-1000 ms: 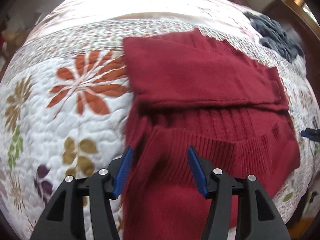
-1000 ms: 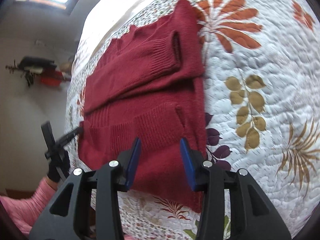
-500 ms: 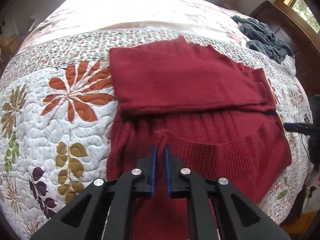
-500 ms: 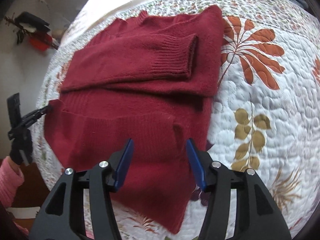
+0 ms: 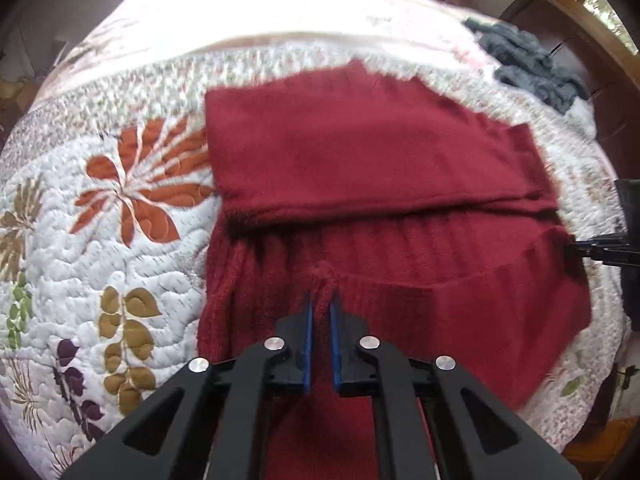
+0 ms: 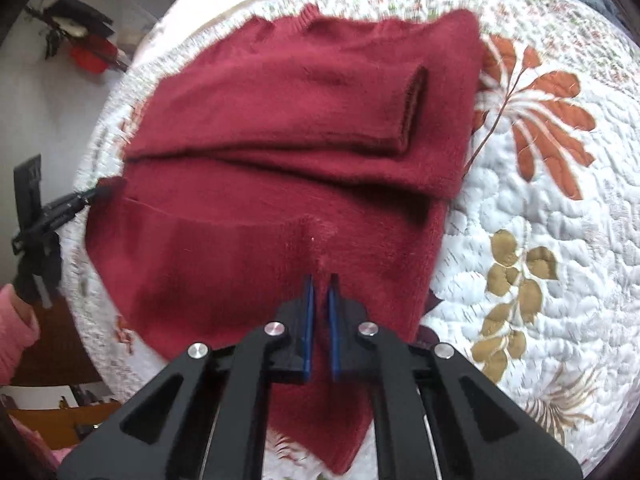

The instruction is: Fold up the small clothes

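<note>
1. the red sweater [image 5: 372, 168] lies flat on the quilted bed [image 5: 120, 248], spreading ahead of both sets of fingers; sleeves are folded across the chest
2. left gripper [image 5: 319, 312] and right gripper [image 6: 320, 292] are each pinched tight on a bunched bit of knit near the hem
3. looks soft, floppy and light; probably stretches and sags, so I'd grab the thick ribbed hem corners

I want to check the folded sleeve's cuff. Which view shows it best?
The right wrist view: the cuff faces the camera, its open end visible on the red sweater. The left wrist view shows it only edge-on, far right.
</note>
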